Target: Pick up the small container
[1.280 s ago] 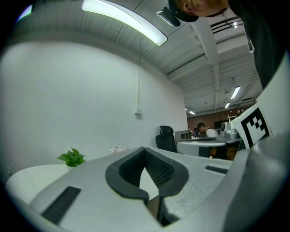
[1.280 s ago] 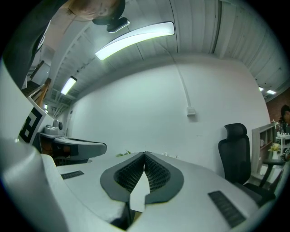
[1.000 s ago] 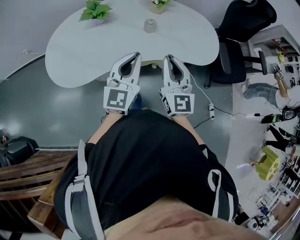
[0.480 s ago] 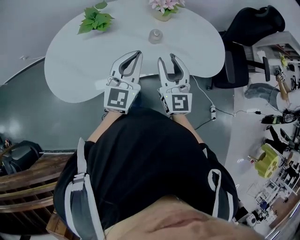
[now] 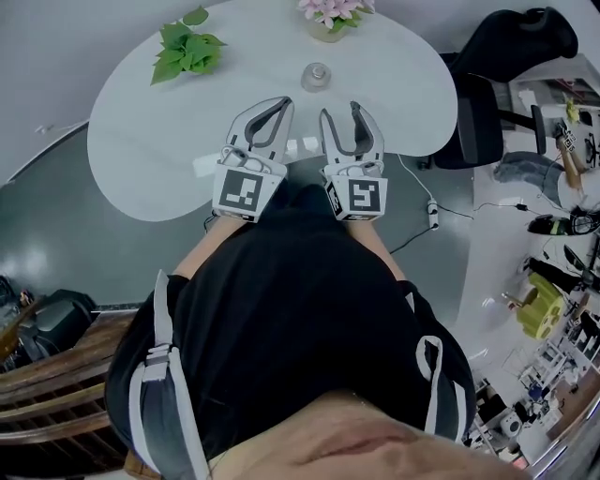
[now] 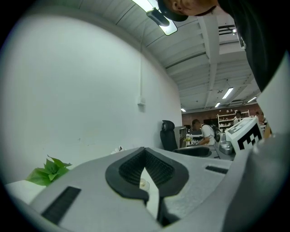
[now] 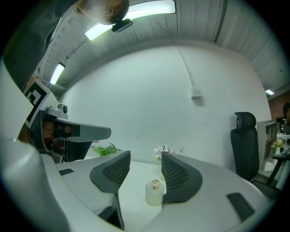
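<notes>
The small container (image 5: 316, 75), a clear little bottle with a round cap, stands upright on the white table (image 5: 150, 141) toward its far side. My right gripper (image 5: 342, 112) hovers over the near table edge, short of the bottle. Its jaws are opening and nothing is between them. In the right gripper view the container (image 7: 154, 192) shows beyond the parted pads (image 7: 114, 172), farther out on the table. My left gripper (image 5: 273, 103) is beside the right one, shut and empty. In the left gripper view the container (image 6: 144, 183) peeks through the gap behind the closed tips.
A green leafy plant (image 5: 183, 52) sits at the table's far left and a pot of pink flowers (image 5: 330, 14) stands behind the container. A black office chair (image 5: 502, 80) is at the table's right, a cable (image 5: 431, 211) lies on the floor, and a wooden bench (image 5: 47, 384) is at lower left.
The right gripper's jaws have gone from shut to parted. Both grippers have moved forward over the table edge, closer to the container.
</notes>
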Demonstrator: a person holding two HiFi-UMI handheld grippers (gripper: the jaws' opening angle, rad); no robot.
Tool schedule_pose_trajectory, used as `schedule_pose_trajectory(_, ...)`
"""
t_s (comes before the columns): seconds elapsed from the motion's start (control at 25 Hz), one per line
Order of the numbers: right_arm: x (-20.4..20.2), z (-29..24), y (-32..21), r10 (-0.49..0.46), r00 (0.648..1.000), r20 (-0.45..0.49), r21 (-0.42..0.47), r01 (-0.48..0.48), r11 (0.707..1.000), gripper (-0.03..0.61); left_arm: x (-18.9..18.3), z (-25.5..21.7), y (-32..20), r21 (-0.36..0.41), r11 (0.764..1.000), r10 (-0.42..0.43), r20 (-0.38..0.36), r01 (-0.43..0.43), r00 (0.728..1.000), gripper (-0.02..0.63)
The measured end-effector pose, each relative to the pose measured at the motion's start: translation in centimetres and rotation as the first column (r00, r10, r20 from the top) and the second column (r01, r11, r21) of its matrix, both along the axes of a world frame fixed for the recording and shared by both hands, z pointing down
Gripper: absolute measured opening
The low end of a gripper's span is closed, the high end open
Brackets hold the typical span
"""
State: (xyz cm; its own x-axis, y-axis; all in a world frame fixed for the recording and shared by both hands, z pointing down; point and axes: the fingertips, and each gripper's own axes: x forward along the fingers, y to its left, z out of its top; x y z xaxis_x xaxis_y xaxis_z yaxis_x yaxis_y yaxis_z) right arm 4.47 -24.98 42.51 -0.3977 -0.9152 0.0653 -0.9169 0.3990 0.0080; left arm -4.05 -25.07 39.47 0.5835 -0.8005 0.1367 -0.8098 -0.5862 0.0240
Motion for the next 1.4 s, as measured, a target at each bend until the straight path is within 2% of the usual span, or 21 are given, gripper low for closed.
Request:
schedule_pose_trajectory(0.36, 0.7, 2.7, -2.1, -0.005, 1.0, -0.02, -0.069, 0.003, 0.998, 0.236, 0.9, 1.2, -1.6, -0.045, 0.999, 0.013, -0.008, -0.013, 1.0, 0.007)
schedule_pose_trajectory(0.76, 0.7, 7.3, -5.0, -0.073, 0.996, -0.054, -0.145, 0.065, 0.987, 0.242, 1.7, 2.9, -4.0, -0.106, 0.994, -0.021, -0.003, 0.02, 1.0, 0.006)
schedule_pose_trajectory(1.0, 0.4, 10.3, -6.7, -0.131, 0.989, -0.067, -0.183, 0.117, 0.976, 0.251, 2.3, 4.9, -5.6, -0.137, 0.99, -0.034, 0.008, 0.034, 0.999, 0.007)
schedule_pose_trajectory(1.4, -0.2, 15.4, -9.2, -0.161, 0.984, -0.071, -0.277, 0.135, 0.951, 0.296, 2.3, 8.2, -6.7, -0.207, 0.977, -0.05, 0.042, 0.058, 0.998, 0.007)
